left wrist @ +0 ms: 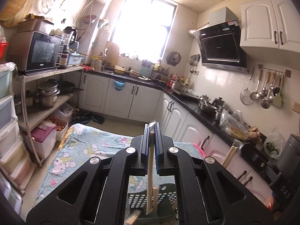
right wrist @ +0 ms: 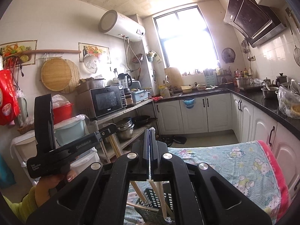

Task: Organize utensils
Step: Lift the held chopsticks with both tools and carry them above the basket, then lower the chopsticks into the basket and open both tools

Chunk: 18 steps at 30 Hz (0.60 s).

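My left gripper [left wrist: 152,129] has its jaws pressed in on a wooden chopstick [left wrist: 150,178]. The stick stands close to upright: its top end sits between the pads near the fingertips, and its long axis runs down through the gap, the lower end hanging free over a dark slotted basket [left wrist: 165,199]. Seen from the right wrist, the same stick [right wrist: 114,146] slants down from the left gripper [right wrist: 110,129], with my left hand [right wrist: 50,185] under the handle.

My right gripper [right wrist: 150,133] is also closed to a narrow slit. A thin pale strip shows in that slit, and below the jaws a light wooden chopstick [right wrist: 159,196] runs steeply down, leaning a little to the right, into the basket [right wrist: 155,198]. From this view I read it as pinched by its upper end, tip downward. In the left wrist view the right gripper's jaws cannot be made out; only two pale stick ends [left wrist: 231,154] show at the right.

More sticks [right wrist: 137,191] lean in the basket at mixed angles. The basket rests on a table covered by a cartoon-print cloth [right wrist: 243,165]. Both grippers are above the basket, side by side, facing the window.
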### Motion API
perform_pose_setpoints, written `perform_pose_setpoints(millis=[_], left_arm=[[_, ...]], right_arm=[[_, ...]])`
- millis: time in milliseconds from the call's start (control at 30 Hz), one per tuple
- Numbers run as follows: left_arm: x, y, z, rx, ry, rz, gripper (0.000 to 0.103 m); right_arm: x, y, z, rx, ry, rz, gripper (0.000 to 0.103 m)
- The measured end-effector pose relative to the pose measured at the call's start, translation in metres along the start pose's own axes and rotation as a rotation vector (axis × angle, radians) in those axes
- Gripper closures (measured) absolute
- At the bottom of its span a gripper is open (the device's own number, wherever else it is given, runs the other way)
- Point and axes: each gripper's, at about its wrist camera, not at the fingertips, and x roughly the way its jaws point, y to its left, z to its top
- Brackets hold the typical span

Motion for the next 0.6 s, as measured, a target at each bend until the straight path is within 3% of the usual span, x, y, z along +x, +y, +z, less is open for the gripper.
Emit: perform_pose_setpoints(millis=[600], left_arm=[[0.041,0.005,-0.034,0.032,0.055,0.058,0.1]], right_arm=[[0.048,-0.02,-0.023,0.038,0.049,-0.038,0.102]])
